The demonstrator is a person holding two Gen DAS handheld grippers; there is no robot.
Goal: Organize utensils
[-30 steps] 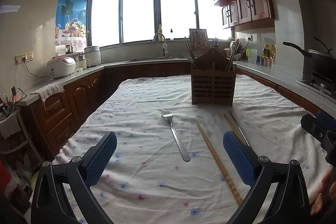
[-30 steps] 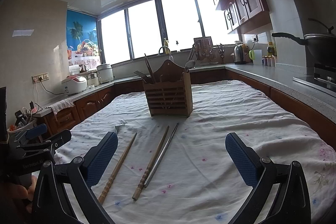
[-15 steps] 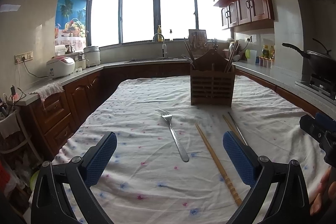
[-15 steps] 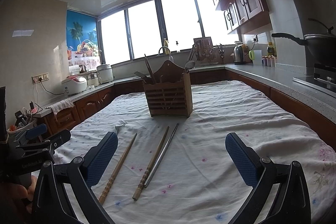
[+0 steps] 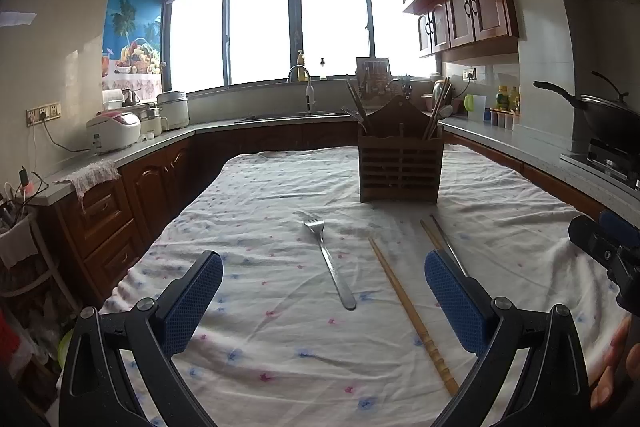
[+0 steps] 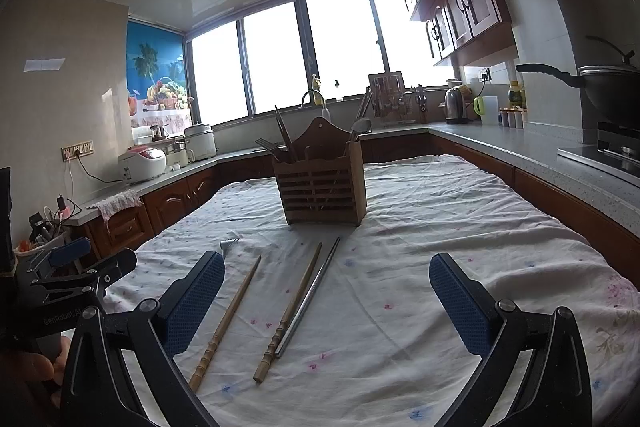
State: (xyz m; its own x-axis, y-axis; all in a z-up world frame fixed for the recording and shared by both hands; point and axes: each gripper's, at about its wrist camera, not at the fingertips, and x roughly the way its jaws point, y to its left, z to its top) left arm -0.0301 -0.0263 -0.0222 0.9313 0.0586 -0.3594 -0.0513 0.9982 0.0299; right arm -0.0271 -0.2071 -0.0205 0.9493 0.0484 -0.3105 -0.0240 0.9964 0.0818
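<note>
You're looking at a big window (image 5: 296, 27) blowing out bright; under it the grey counter (image 5: 224, 129) wraps round dark wood cabinets (image 5: 120, 211). Right of the window hang wall cupboards (image 5: 460, 15), left a tropical fruit poster (image 5: 134, 35).

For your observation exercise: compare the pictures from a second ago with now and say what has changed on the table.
Nothing visibly changed: the fork, the chopsticks and the wooden holder lie where they did, and both grippers, left and right, hover open over the cloth with empty jaws.
</note>
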